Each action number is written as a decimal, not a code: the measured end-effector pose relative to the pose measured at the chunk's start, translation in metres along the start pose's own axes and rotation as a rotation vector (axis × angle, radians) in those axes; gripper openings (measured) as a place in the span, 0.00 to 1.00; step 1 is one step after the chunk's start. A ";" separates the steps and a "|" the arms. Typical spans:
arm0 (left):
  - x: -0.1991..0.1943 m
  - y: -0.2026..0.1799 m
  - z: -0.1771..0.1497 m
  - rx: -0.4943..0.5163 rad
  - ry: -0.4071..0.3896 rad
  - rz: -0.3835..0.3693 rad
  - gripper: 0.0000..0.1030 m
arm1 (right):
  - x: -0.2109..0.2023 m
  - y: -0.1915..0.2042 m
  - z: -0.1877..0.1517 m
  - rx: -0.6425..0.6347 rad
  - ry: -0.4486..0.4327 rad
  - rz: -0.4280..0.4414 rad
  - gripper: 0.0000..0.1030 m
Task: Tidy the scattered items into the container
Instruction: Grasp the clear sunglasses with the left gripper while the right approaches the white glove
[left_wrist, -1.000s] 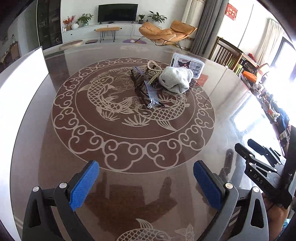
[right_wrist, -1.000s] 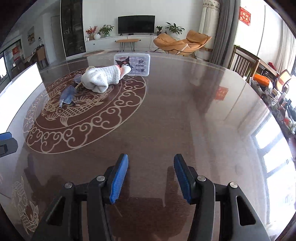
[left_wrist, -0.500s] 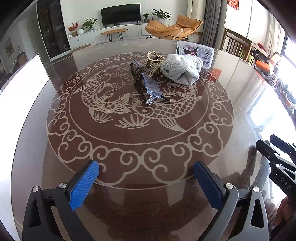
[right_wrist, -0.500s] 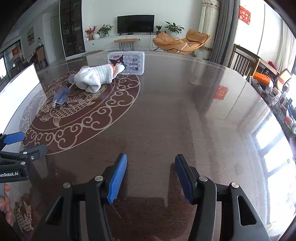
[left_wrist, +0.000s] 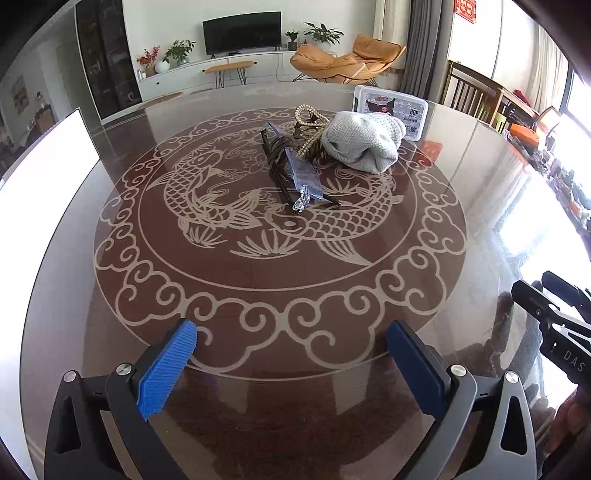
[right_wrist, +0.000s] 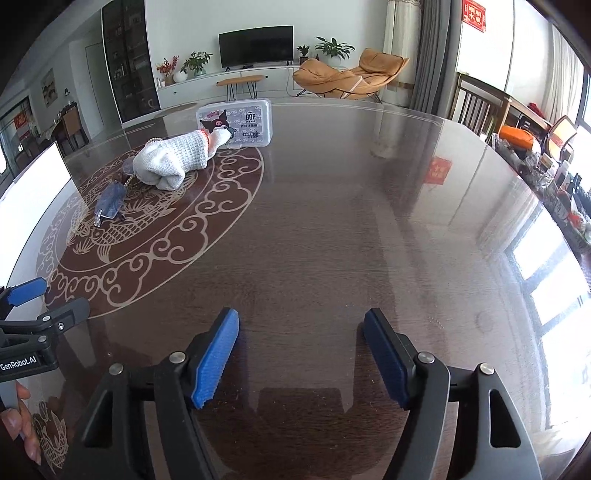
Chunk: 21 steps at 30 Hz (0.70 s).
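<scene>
A pile of items lies far across the round table: a grey knitted cloth (left_wrist: 364, 142) (right_wrist: 173, 162), a beige bead string (left_wrist: 310, 118), dark cords (left_wrist: 280, 162) and a blue clear pouch with a clip (left_wrist: 304, 177) (right_wrist: 109, 201). Behind them stands a clear plastic box with a cartoon label (left_wrist: 391, 110) (right_wrist: 236, 123), lid on. My left gripper (left_wrist: 291, 363) hangs open over the near rim of the table's fish pattern, nothing between its blue pads. My right gripper (right_wrist: 301, 354) is over bare table further right, its jaws opening, with nothing between them.
The glass-topped table (right_wrist: 351, 221) is wide and glossy. A white panel (left_wrist: 40, 173) stands at its left edge. Chairs (left_wrist: 472, 96) and a cluttered side surface (right_wrist: 554, 181) lie beyond the right edge. A person's fingers (right_wrist: 18, 424) hold the left gripper's handle.
The right gripper's jaws have spread wider. The left gripper has sunk a little and tilted, so the pile sits more central in its view; it now shows at the left edge of the right view.
</scene>
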<state>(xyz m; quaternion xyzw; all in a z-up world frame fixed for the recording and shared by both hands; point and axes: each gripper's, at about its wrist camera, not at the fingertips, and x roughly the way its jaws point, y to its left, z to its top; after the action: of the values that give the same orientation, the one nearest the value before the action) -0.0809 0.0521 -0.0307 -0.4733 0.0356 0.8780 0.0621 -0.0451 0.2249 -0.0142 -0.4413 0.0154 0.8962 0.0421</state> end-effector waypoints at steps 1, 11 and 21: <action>0.000 0.000 0.000 0.003 0.001 -0.003 1.00 | 0.000 0.000 0.000 0.000 0.000 0.000 0.69; 0.027 0.000 0.046 0.054 0.075 -0.035 1.00 | 0.000 0.000 0.000 0.000 0.000 0.000 0.70; 0.077 0.001 0.129 0.037 0.155 -0.021 1.00 | 0.000 0.000 0.000 0.000 0.000 0.000 0.70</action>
<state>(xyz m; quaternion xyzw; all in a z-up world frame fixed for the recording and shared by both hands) -0.2299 0.0724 -0.0242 -0.5391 0.0515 0.8372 0.0770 -0.0451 0.2249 -0.0144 -0.4412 0.0154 0.8963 0.0419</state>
